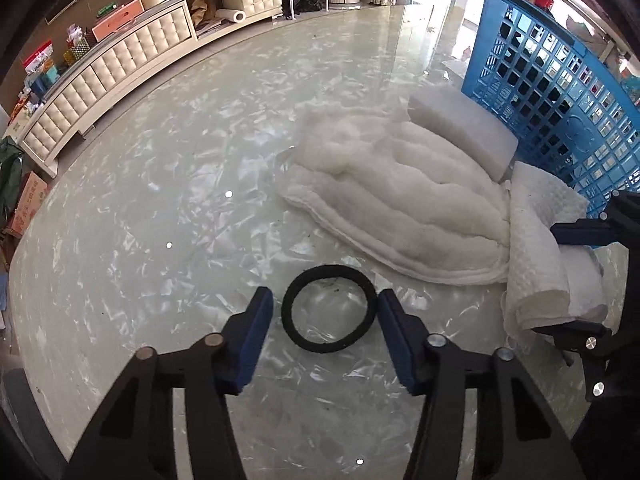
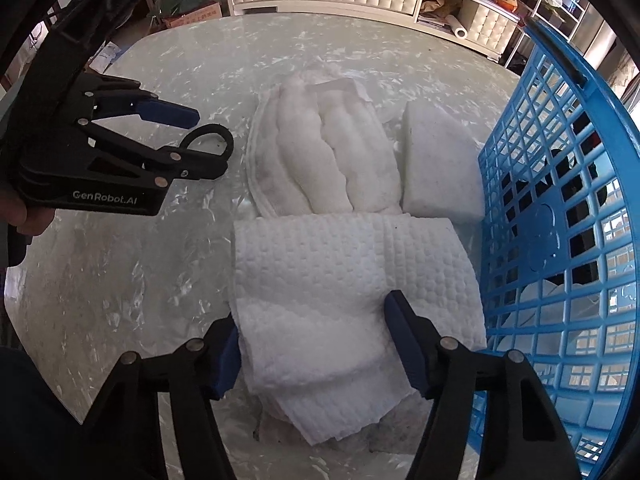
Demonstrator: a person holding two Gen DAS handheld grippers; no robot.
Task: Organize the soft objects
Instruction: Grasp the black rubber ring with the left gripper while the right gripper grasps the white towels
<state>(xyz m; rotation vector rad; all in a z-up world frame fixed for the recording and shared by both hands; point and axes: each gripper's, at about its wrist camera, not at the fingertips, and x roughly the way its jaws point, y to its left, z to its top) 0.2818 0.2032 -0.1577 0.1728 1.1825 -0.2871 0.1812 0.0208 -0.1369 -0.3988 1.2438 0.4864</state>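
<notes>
A black hair band (image 1: 332, 272) lies flat on the table between the blue pads of my left gripper (image 1: 325, 312). The right pad touches it, the left pad stands just clear, and the band keeps its round shape, so the gripper is open. In the right wrist view the left gripper (image 2: 210, 140) shows at the left with the hair band (image 2: 210, 128) between its fingers. My right gripper (image 2: 314, 340) is shut on a folded white embossed towel (image 2: 340, 264), with a pad pressing on each side. The right gripper (image 1: 548, 280) also shows around the towel (image 1: 532, 248) in the left wrist view.
A fluffy white padded cloth (image 1: 400, 184) (image 2: 332, 152) lies beyond the towel, with a white sponge block (image 1: 460, 132) (image 2: 440, 168) beside it. A blue lattice basket (image 1: 560, 92) (image 2: 560, 240) stands at the right. The glossy table (image 1: 160, 240) stretches left; a cabinet (image 1: 120, 64) runs behind.
</notes>
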